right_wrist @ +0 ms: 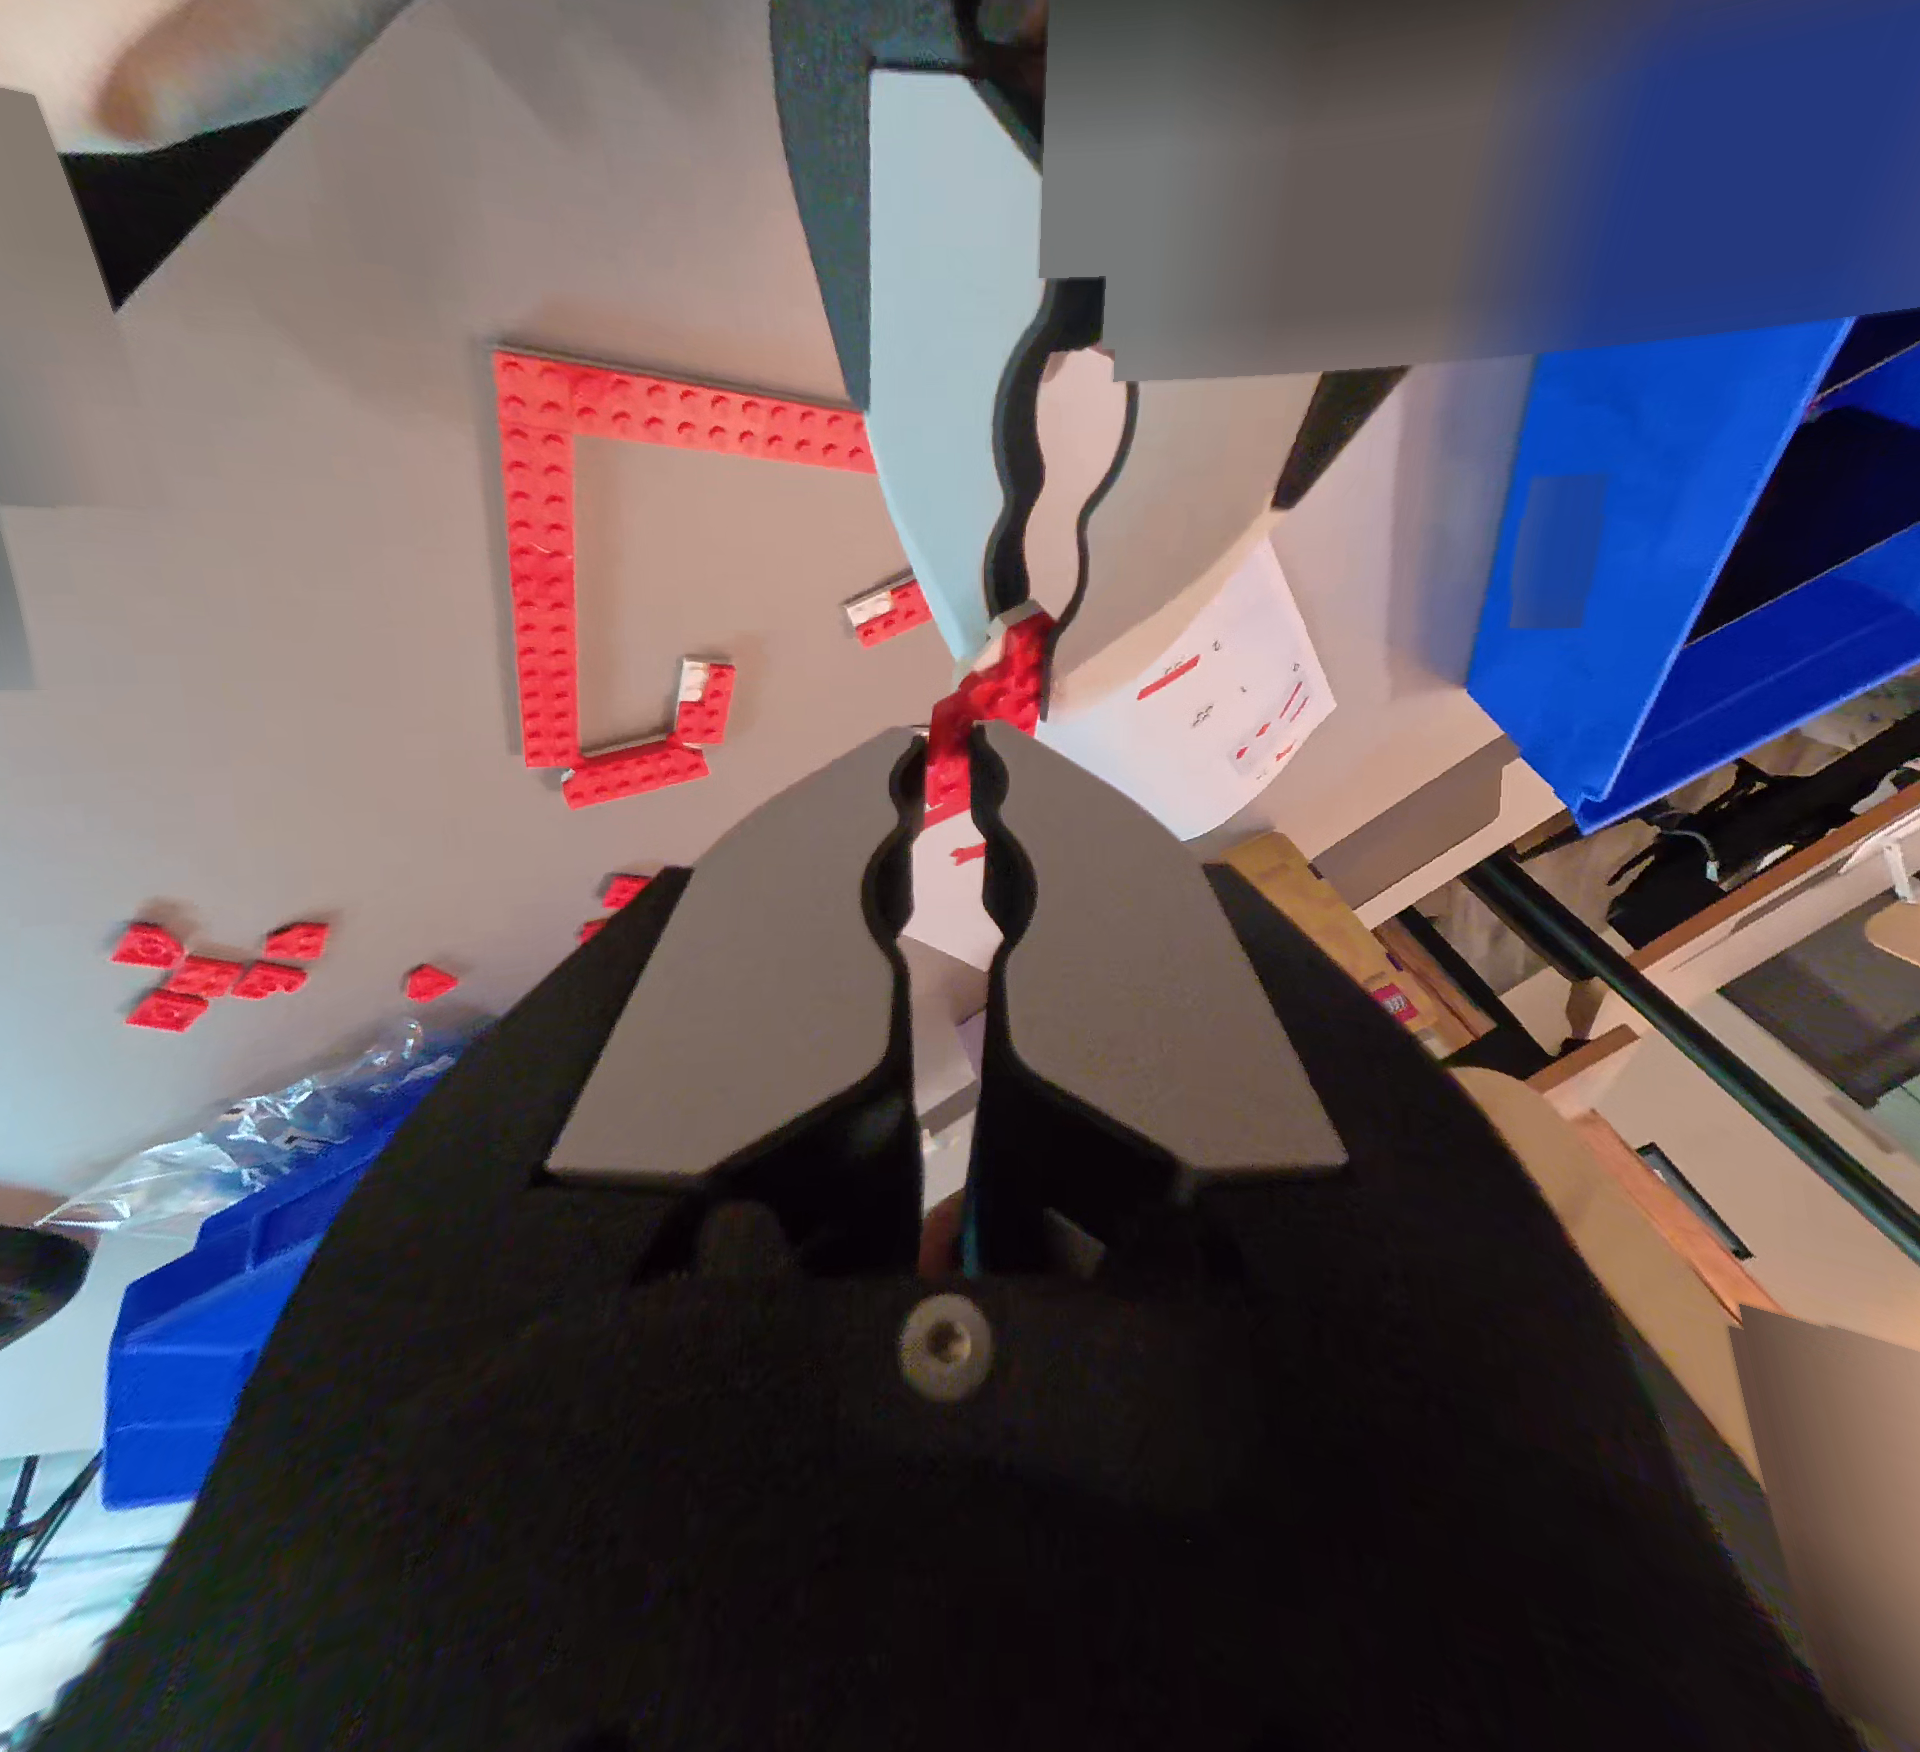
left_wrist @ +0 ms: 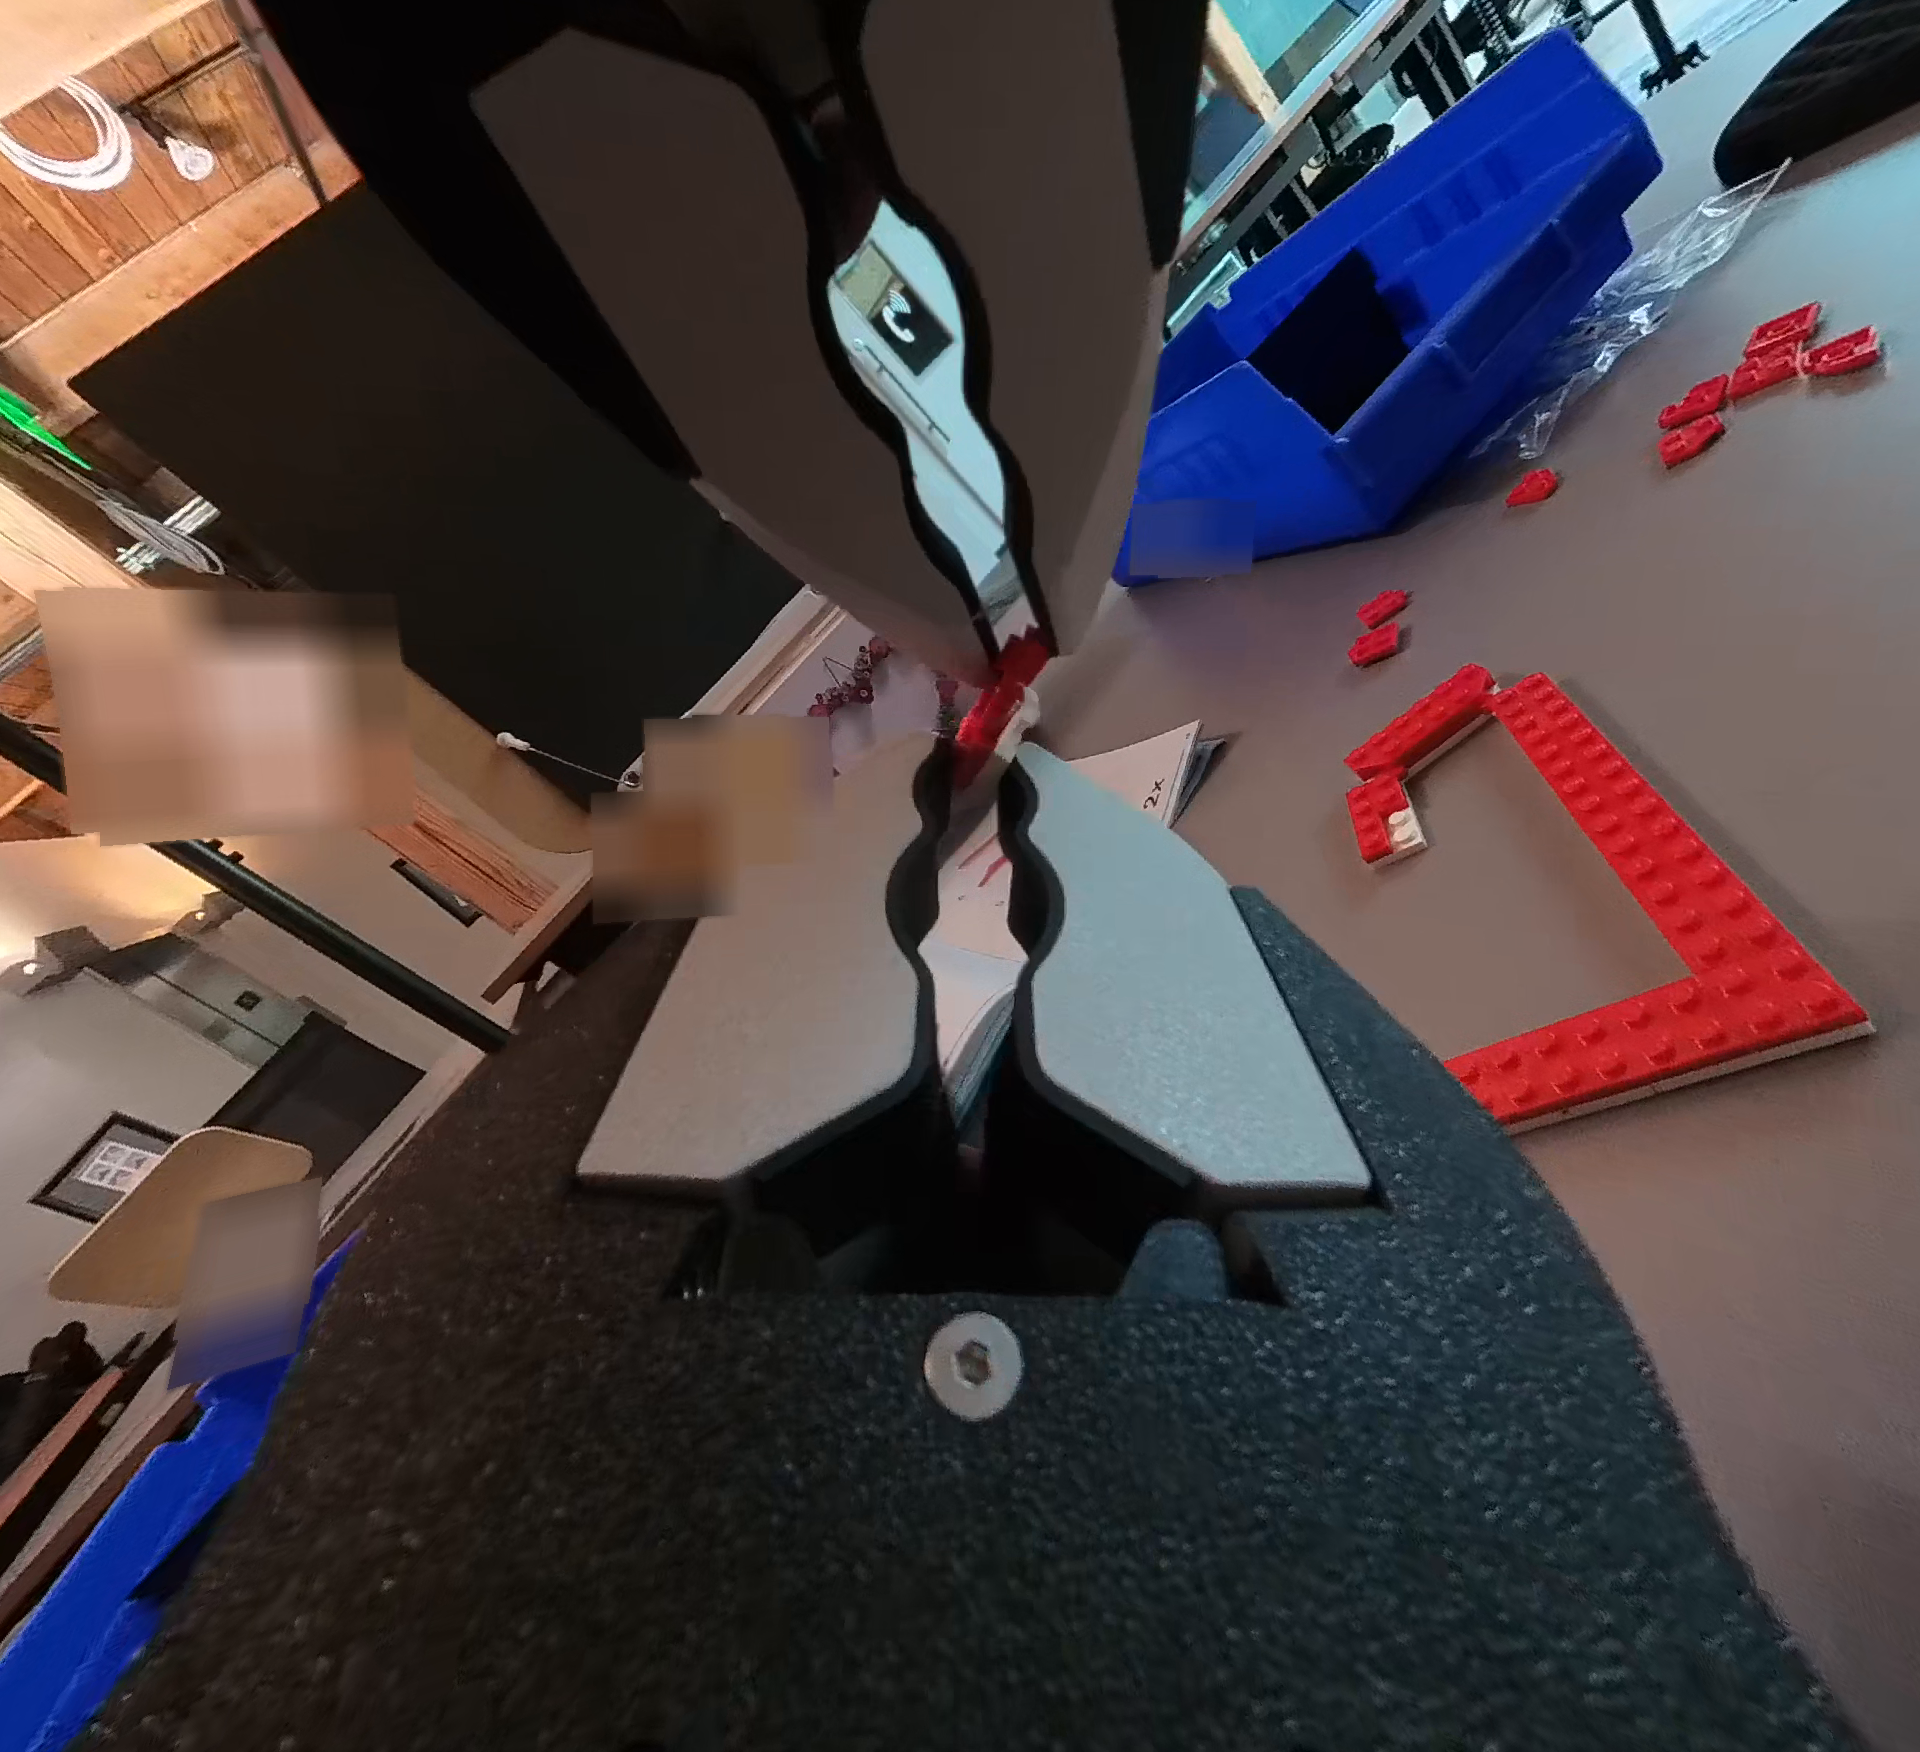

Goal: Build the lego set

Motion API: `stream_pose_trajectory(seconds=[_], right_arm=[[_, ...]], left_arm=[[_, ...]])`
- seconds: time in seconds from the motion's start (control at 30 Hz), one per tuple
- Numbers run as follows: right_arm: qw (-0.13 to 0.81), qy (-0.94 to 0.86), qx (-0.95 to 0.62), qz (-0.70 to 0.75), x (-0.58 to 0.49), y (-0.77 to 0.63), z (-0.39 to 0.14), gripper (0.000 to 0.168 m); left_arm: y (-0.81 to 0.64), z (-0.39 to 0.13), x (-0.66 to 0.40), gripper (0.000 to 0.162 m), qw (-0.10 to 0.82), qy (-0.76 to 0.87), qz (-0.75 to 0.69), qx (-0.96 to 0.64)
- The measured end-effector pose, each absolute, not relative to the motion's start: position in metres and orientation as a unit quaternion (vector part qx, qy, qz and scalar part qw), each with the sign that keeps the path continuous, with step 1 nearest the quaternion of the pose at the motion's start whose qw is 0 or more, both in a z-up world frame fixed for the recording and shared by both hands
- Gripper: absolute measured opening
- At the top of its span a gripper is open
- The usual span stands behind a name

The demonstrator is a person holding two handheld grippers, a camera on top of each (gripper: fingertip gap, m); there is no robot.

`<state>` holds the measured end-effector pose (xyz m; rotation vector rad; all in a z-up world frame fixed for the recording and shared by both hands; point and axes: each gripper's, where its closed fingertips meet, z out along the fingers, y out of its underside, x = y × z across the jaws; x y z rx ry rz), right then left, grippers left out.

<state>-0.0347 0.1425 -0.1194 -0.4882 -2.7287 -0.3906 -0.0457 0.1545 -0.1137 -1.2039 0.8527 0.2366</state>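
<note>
Lego plates (left_wrist: pixel 1006 700), red and joined, are held above the table between both grippers. Left gripper (left_wrist: pixel 977 762) is closed on one end, right gripper (right_wrist: pixel 948 741) is closed on the other. Right of the left gripper lies the red frame (left_wrist: pixel 1621 881) on the grey table (left_wrist: pixel 1766 663), near loose red pieces (left_wrist: pixel 1766 372).

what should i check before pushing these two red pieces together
1. Left tool shut on the red plate piece: ok.
2. Right tool shut on the same red assembly: ok.
3. Studs lined up between the held parts: cannot tell, tips hide the joint.
4. Pieces held clear above the table: ok.
5. Red frame undisturbed on the table: ok.
6. Instruction booklet open in view: ok.
</note>
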Motion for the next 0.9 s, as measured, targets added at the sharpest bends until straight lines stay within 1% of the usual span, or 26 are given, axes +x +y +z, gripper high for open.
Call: stream_pose_trajectory(seconds=[0.4,0.7,0.8,0.83,0.9], right_arm=[[0.172,-0.959,-0.174,-0.143,-0.036,0.147,-0.117,0.01],[0.184,-0.954,-0.21,-0.112,-0.038,0.147,-0.114,0.024],[0.204,-0.945,-0.245,-0.076,-0.039,0.147,-0.112,0.033],[0.221,-0.941,-0.25,-0.061,-0.042,0.146,-0.111,0.032],[0.265,-0.935,-0.233,-0.043,-0.049,0.143,-0.109,0.018]], left_arm=[[0.158,-0.115,-0.046,0.008,0.728,0.379,0.068,-0.568],[0.159,-0.118,-0.045,0.008,0.723,0.379,0.053,-0.576],[0.158,-0.117,-0.043,0.008,0.722,0.361,-0.022,-0.589],[0.157,-0.117,-0.042,0.008,0.72,0.354,-0.055,-0.594],[0.156,-0.114,-0.042,0.008,0.718,0.341,-0.1,-0.599]])
